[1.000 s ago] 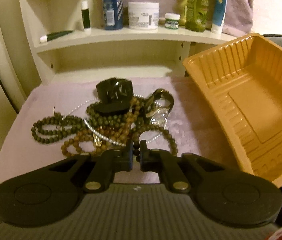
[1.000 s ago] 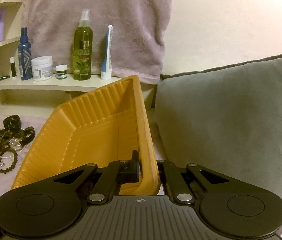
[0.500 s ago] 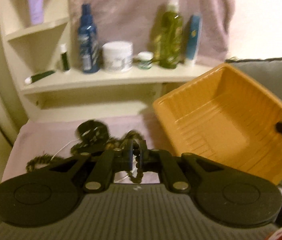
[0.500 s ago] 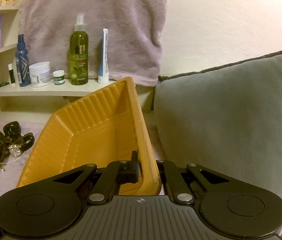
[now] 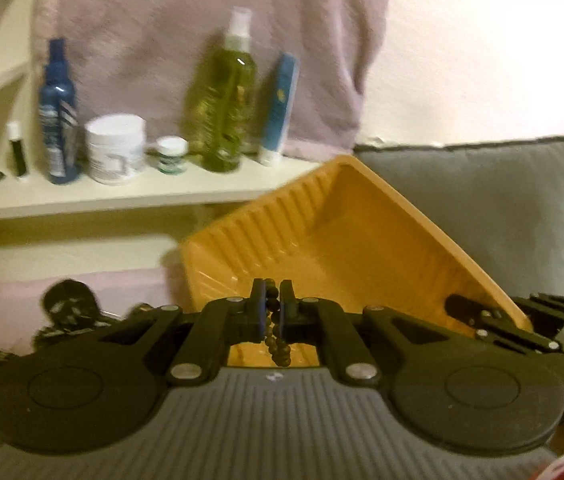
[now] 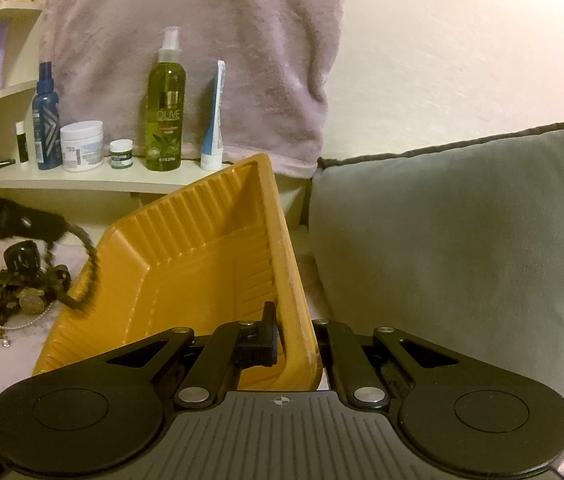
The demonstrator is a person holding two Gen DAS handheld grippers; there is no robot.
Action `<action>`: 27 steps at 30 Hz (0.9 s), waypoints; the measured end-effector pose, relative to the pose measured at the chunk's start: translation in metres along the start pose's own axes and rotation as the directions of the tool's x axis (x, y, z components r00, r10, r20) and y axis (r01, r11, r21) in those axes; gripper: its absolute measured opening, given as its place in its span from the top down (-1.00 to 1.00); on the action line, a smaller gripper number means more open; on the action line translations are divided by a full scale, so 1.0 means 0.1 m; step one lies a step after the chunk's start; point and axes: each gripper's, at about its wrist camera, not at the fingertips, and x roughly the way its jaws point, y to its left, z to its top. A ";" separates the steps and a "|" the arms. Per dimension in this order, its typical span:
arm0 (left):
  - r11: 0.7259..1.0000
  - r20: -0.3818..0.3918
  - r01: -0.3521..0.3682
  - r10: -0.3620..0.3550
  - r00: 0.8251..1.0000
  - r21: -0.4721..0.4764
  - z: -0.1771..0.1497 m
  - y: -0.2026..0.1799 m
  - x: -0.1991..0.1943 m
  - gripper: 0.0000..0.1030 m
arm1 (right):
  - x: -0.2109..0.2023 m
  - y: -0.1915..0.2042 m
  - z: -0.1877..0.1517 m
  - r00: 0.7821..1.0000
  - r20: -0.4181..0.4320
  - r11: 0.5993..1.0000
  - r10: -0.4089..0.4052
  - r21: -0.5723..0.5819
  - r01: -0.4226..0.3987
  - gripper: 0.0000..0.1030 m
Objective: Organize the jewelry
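While blur smeared the jewelry pile point(image 5: 67, 308) at far left, the left gripper point(image 5: 271, 300) pinched a dark bead strand point(image 5: 275, 336), its lower end hidden; the right gripper point(image 6: 296, 330) clamped the tilted orange tray's point(image 6: 201, 264) near rim, one finger hidden.

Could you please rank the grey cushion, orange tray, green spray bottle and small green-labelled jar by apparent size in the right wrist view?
1. grey cushion
2. orange tray, though it sits nearer the camera
3. green spray bottle
4. small green-labelled jar
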 end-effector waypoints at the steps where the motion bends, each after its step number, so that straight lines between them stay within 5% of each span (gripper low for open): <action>1: 1.000 -0.014 0.007 -0.007 1.000 0.002 -0.03 -0.01 0.04 0.89 | 0.01 0.00 0.00 1.000 -0.001 1.000 0.000 0.000 0.000 0.90; 7: 1.000 -0.065 0.004 -0.006 0.998 -0.018 -0.21 0.04 0.14 0.80 | 0.01 0.01 0.01 1.000 -0.003 1.000 -0.003 -0.005 0.003 0.90; 9: 0.999 -0.063 -0.010 0.008 0.998 -0.032 -0.25 0.12 0.08 0.58 | 0.01 0.01 0.01 1.000 -0.003 1.000 -0.002 -0.005 0.002 0.90; 13: 0.994 -0.039 -0.104 0.103 0.994 -0.038 -0.32 0.36 -0.14 0.55 | 0.00 0.01 0.00 1.000 -0.005 1.000 -0.001 -0.007 0.001 0.90; 21: 0.935 -0.053 -0.350 0.347 0.936 -0.058 -0.62 1.02 -0.43 0.52 | 0.00 0.01 -0.01 1.000 -0.014 1.000 -0.002 -0.011 0.002 0.90; 27: 0.918 -0.067 -0.391 0.386 0.920 -0.069 -0.78 1.20 -0.42 0.52 | 0.02 0.02 -0.04 1.000 -0.029 1.000 -0.007 -0.019 0.007 0.90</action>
